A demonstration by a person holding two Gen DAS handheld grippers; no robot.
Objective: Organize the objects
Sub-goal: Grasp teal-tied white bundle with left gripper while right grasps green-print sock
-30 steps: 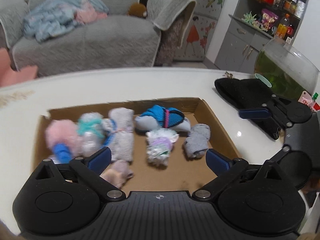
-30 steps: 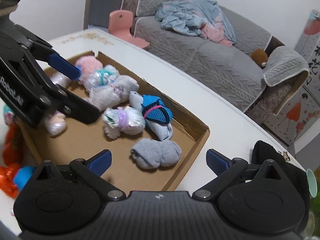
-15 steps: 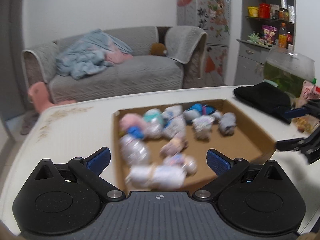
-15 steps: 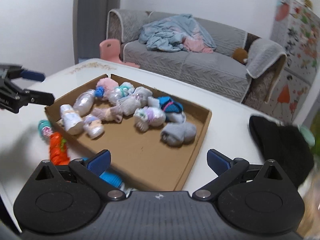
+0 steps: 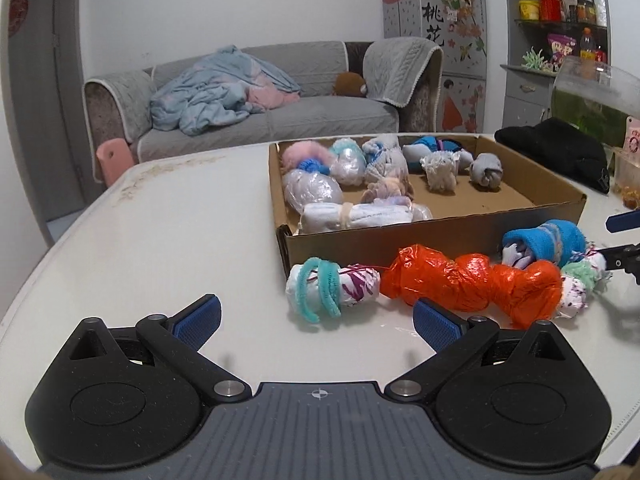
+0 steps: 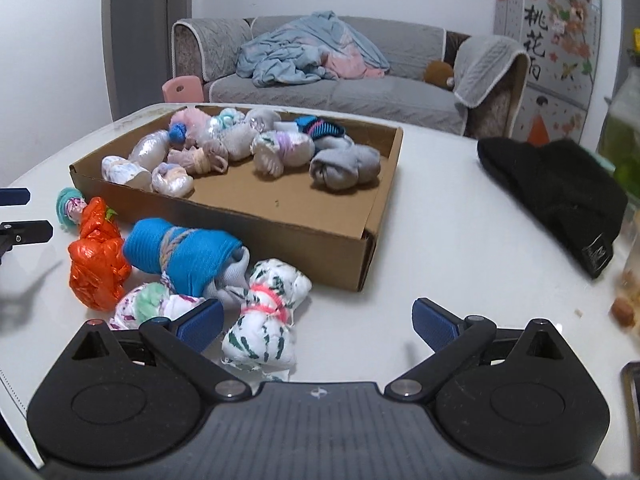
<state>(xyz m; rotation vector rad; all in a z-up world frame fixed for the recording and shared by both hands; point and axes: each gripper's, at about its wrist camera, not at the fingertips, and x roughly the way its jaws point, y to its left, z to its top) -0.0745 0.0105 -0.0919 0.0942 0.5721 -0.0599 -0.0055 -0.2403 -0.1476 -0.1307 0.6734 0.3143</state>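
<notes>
A shallow cardboard box (image 5: 440, 236) (image 6: 280, 220) on the white table holds several rolled sock bundles. In front of it lie loose bundles: a teal-banded white one (image 5: 332, 288), an orange one (image 5: 472, 280) (image 6: 98, 260), a blue one (image 5: 544, 240) (image 6: 184, 256), and a white-green one with a pink band (image 6: 268, 316). My left gripper (image 5: 316, 322) is open and empty, just short of the teal-banded bundle. My right gripper (image 6: 318, 320) is open and empty, with the white-green bundle by its left finger.
A black knit hat (image 6: 560, 192) (image 5: 560, 152) lies right of the box. A glass fish bowl (image 5: 596, 100) stands at the far right. Small brown bits (image 6: 624, 308) lie near the right table edge. A grey sofa (image 5: 260, 100) stands beyond the table.
Both grippers have pulled back from over the box to the near side of the table. The loose bundles in front of the box have come into view. Both stay open.
</notes>
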